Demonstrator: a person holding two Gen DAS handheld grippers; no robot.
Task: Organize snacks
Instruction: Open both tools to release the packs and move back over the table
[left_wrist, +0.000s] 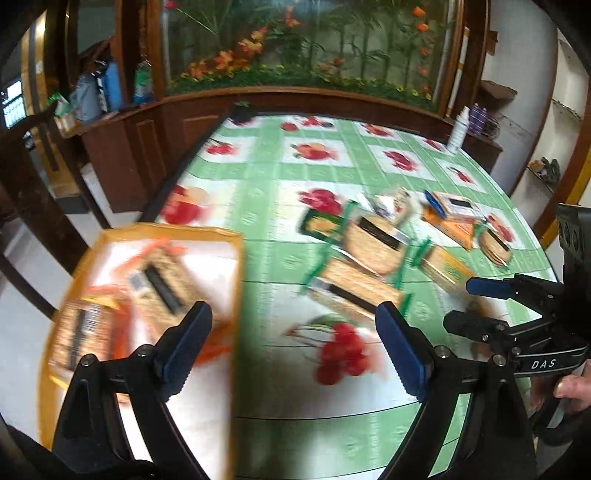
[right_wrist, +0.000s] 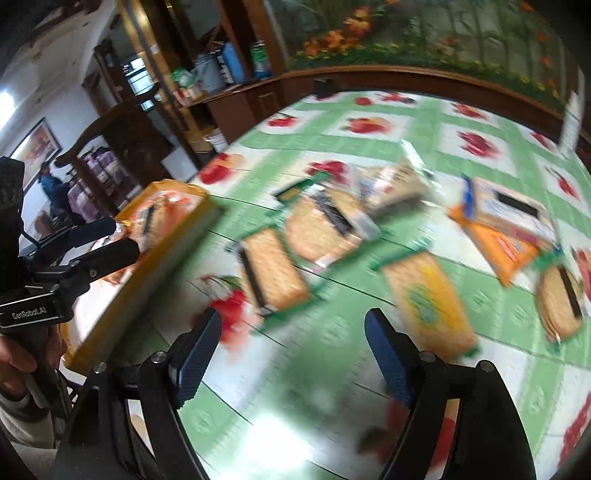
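Several cracker and snack packets (left_wrist: 365, 251) lie scattered on the green fruit-print tablecloth (left_wrist: 266, 192). An orange-rimmed tray (left_wrist: 236, 258) at the table's left edge holds two or three packets (left_wrist: 162, 280). My left gripper (left_wrist: 295, 339) is open and empty, hovering between the tray and the packets. My right gripper (right_wrist: 293, 350) is open and empty, above the cloth just short of a green-edged cracker packet (right_wrist: 273, 273) and a yellow packet (right_wrist: 428, 299). The tray (right_wrist: 110, 317) shows at the left of the right wrist view. Both views are motion-blurred.
An orange packet (right_wrist: 509, 236) and a round cracker pack (right_wrist: 557, 299) lie at the right. A white bottle (left_wrist: 458, 133) stands at the table's far right edge. A wooden cabinet with bags (left_wrist: 96, 96) and a dark chair (right_wrist: 122, 125) stand to the left.
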